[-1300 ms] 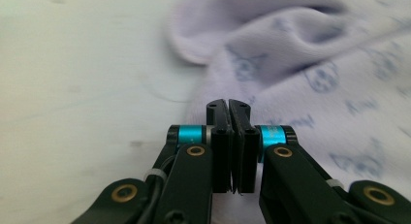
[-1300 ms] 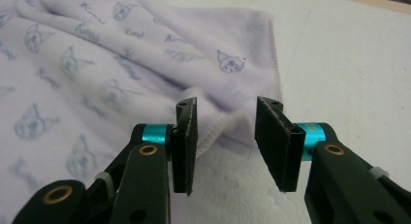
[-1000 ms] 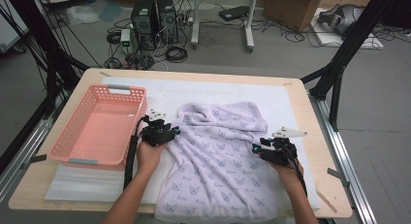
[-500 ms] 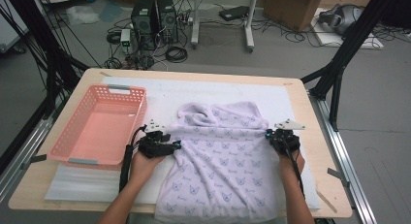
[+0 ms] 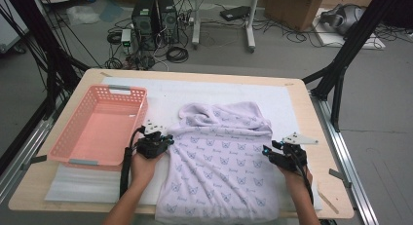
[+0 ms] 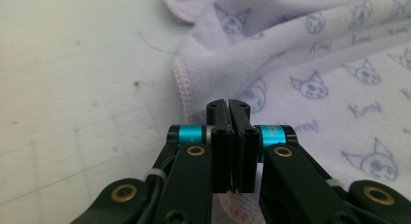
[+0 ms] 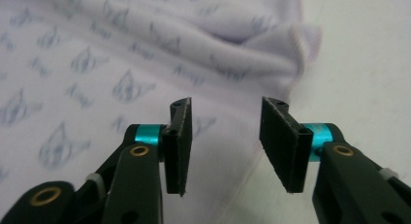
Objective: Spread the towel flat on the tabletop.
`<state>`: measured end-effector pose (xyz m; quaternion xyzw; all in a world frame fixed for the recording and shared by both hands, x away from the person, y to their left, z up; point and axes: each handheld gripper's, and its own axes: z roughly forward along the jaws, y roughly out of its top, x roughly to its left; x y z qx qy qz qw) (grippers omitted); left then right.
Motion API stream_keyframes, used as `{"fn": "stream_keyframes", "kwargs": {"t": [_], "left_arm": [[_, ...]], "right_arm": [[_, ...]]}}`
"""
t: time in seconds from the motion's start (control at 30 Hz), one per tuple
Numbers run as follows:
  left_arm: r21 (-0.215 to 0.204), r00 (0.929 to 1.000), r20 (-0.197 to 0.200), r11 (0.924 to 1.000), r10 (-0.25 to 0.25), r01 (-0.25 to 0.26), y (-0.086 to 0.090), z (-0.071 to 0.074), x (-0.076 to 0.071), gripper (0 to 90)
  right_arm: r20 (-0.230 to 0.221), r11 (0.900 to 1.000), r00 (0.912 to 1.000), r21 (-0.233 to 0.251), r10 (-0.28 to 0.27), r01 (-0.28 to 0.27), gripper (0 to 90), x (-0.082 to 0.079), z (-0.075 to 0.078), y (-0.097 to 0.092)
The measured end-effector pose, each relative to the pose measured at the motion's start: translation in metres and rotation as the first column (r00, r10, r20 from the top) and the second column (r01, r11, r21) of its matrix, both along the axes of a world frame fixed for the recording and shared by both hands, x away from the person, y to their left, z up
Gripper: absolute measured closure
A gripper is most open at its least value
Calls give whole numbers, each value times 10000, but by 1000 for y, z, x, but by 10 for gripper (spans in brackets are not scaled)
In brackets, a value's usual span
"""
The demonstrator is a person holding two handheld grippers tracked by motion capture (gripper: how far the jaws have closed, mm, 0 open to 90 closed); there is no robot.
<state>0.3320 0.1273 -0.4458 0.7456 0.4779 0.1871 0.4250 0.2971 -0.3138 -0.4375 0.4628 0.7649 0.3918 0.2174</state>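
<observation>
Item: lilac blanket [image 5: 221, 161] with a cat-face print, spread on the white mat [image 5: 160, 96] at the middle of the table [image 5: 311, 113]. I read its long axis as running from the near edge, where it hangs slightly over, toward the far side; the far end is bunched into folds. A pink basket [image 5: 100, 125] sits just beside it on the left.

Left gripper [image 5: 163, 140]: at the blanket's left hem, pointing inward across the table, forearm entering from the near edge. In the left gripper view its jaws have just closed and stand pressed together, hem [image 6: 186, 95] lying directly at them; I cannot tell whether cloth is pinched.

Right gripper [image 5: 268, 154]: at the blanket's right edge, pointing inward. Its jaws have just been opening and stand apart over the cloth, nothing gripped.
</observation>
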Motion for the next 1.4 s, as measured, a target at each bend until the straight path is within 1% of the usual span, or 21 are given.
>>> {"fn": "stream_keyframes", "kwargs": {"t": [0.07, 0.1, 0.13, 0.17, 0.2, 0.23, 0.27, 0.33, 0.37, 0.43, 0.5, 0.53, 0.6, 0.63, 0.73, 0.87, 0.97, 1.17, 1.23, 1.33, 1.4], "left_arm": [[187, 10000, -14, 9998, 97, -97, 1, 0, 0, 876], [179, 9999, -35, 9998, 102, -101, 1, -1, 0, 876], [104, 9999, -60, 9999, 118, -117, 2, -2, 0, 875], [26, 9999, -59, 9999, 114, -114, 2, -3, -1, 870], [-85, 9999, -80, 9999, 109, -110, 3, -3, -1, 857], [-214, 9999, -122, 9997, 101, -104, 4, -4, -2, 799], [-471, 9996, -271, 9989, 3, -15, 6, -5, -3, 714], [-711, 9990, -390, 9973, -213, 185, 10, -5, -7, 568], [-756, 9989, -346, 9967, -310, 283, 11, -5, -9, 522], [-910, 9973, -312, 9938, -664, 633, 14, -3, -15, 510], [-1173, 9950, -351, 9891, -939, 892, 16, -1, -19, 504], [-1180, 9938, -335, 9878, -1062, 1016, 16, -1, -21, 504], [-1157, 9900, -418, 9848, -1348, 1292, 17, -1, -27, 509], [-1232, 9884, -469, 9828, -1444, 1378, 17, -2, -30, 509], [-1315, 9850, -618, 9796, -1614, 1522, 17, -4, -38, 510], [-1419, 9834, -768, 9780, -1646, 1526, 21, -7, -47, 510], [-1539, 9809, -882, 9753, -1731, 1583, 22, -8, -56, 513], [-1511, 9750, -950, 9710, -2009, 1854, 19, -7, -74, 515], [-1452, 9727, -910, 9691, -2135, 1992, 18, -7, -79, 509], [-1552, 9697, -865, 9646, -2284, 2133, 15, -8, -85, 497], [-1365, 9693, -764, 9655, -2336, 2219, 13, -8, -89, 496]], "right_arm": [[-377, 9996, 9989, -41, 279, -281, 504, -2, -3, 2], [-608, 9995, 9977, -92, 296, -302, 506, -3, -5, 4], [-695, 9992, 9970, -162, 345, -357, 516, -3, -7, 5], [-788, 9986, 9964, -379, 327, -358, 530, -3, -11, 8], [-652, 9984, 9975, -482, 258, -289, 616, -4, -11, 9], [-659, 9982, 9973, -492, 310, -343, 830, -4, -10, 9], [-601, 9961, 9971, -708, 477, -519, 859, -3, -9, 9], [-177, 9912, 9998, -1325, 46, -69, 868, -1, -9, 9], [37, 9911, 9998, -1316, -210, 213, 868, 1, -9, 7], [100, 9928, 9984, -1049, -564, 571, 866, 4, -11, 3], [2, 9931, 9986, -1047, -529, 526, 838, 5, -13, 4], [98, 9924, 9988, -1128, -477, 485, 784, 3, -12, 5], [241, 9939, 9991, -1042, -335, 359, 703, -1, -9, 8], [284, 9944, 9992, -1010, -278, 306, 684, -2, -9, 8], [379, 9959, 9992, -894, -97, 131, 625, -8, -6, 8], [323, 9987, 9995, -515, -47, 64, 581, -20, -2, 3], [135, 9993, 9999, -365, 49, -44, 567, -29, -2, 1], [-140, 9995, 9999, -299, 70, -74, 549, -46, -4, -1], [-165, 9997, 9998, -223, 100, -104, 547, -53, -3, -2], [-250, 9997, 9996, -198, 137, -142, 547, -60, -4, -2], [-319, 9997, 9994, -187, 145, -152, 547, -64, -5, -1]]}}
